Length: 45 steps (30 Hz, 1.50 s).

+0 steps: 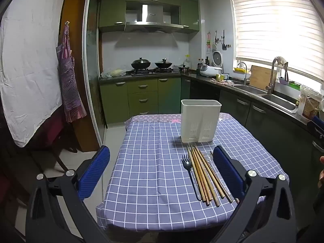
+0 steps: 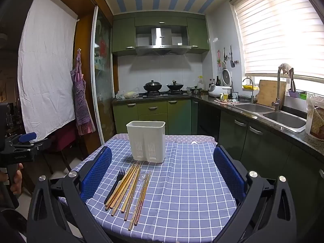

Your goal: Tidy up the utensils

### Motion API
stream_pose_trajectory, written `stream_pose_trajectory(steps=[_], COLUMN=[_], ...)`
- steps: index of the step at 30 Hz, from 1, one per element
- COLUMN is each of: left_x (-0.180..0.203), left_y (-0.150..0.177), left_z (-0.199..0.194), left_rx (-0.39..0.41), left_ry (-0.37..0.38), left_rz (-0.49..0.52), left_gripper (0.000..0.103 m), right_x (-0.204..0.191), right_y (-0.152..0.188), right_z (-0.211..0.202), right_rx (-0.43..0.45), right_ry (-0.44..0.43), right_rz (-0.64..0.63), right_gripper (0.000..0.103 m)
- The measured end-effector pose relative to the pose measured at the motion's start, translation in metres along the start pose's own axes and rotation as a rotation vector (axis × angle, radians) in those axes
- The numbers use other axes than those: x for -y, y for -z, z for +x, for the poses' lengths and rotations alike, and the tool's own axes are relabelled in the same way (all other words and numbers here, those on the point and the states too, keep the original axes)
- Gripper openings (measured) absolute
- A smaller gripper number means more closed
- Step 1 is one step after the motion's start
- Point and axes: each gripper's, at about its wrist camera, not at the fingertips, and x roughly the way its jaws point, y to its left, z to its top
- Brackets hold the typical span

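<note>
A white slotted utensil holder (image 1: pixel 200 121) (image 2: pixel 146 140) stands upright at the far part of the table. In front of it lie several wooden chopsticks (image 1: pixel 204 176) (image 2: pixel 129 188), a black fork (image 1: pixel 189 172) (image 2: pixel 115 184) on their left, and a clear plastic spoon (image 1: pixel 214 168) (image 2: pixel 139 184) among them. My left gripper (image 1: pixel 162 168) is open and empty above the near table edge, the utensils by its right finger. My right gripper (image 2: pixel 162 172) is open and empty, the utensils near its left finger.
The table wears a purple checked cloth (image 1: pixel 151 162) (image 2: pixel 186 182). Green cabinets, a stove with two woks (image 1: pixel 150 63) and a double sink (image 2: pixel 269 111) line the back and right. The left gripper's body shows at the far left of the right wrist view (image 2: pixel 22 143).
</note>
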Motion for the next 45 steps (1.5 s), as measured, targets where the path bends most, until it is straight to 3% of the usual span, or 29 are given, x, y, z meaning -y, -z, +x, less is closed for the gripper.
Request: stream_pose_trajectory(steps=[45], left_x=[0.006], left_y=[0.007], left_z=[0.001], left_rx=[-0.011], left_ry=[0.014], left_rz=[-0.016], left_gripper=[0.097], right_x=[-0.009], right_y=[0.012], right_z=[0.012], right_rx=[-0.010], right_ry=[-0.004], right_rz=[0.002], right_gripper=[0.099])
